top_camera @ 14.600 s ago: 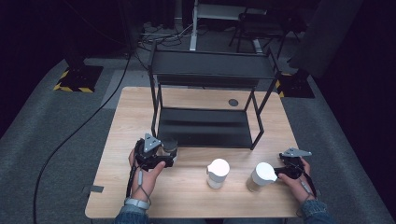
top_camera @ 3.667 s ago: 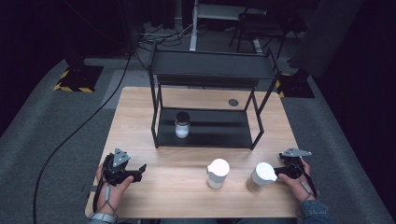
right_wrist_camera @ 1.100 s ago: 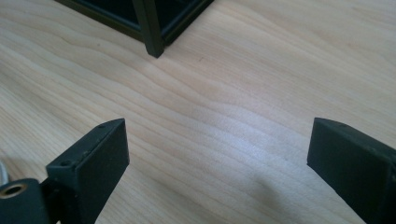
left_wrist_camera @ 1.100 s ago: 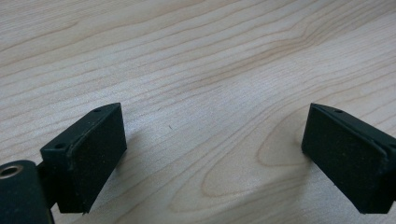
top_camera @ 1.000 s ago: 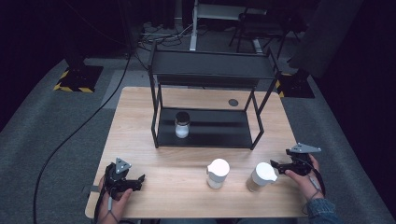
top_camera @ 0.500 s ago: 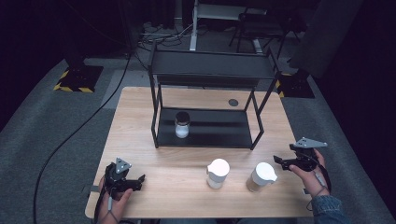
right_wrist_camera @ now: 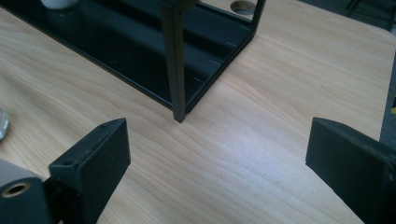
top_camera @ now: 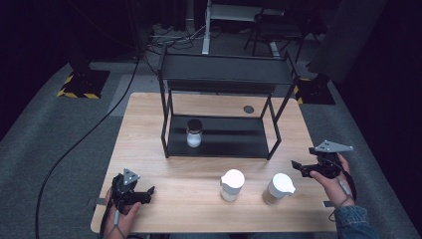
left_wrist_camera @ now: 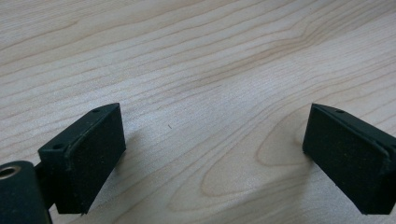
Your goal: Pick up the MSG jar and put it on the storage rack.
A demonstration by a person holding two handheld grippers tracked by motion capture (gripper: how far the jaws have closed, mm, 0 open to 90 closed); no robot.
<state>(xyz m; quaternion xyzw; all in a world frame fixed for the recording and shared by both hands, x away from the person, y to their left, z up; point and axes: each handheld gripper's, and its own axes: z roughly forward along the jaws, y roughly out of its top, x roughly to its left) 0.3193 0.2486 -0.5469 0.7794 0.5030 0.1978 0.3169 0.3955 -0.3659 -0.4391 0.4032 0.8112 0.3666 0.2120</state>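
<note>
Wooden table (top_camera: 149,119) under me: my left gripper (top_camera: 145,191) rests jaws apart on bare wood; my right gripper (top_camera: 297,167), jaws apart and empty, hovers just beside the nearest jar (top_camera: 278,188).

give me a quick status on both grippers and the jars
Left gripper open, empty, low on the wooden table. Right gripper open, beside the white-lidded jar. Nothing between them.

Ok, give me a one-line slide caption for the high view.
Both claws, left and right, open; one jar shelved, two waiting.
</note>
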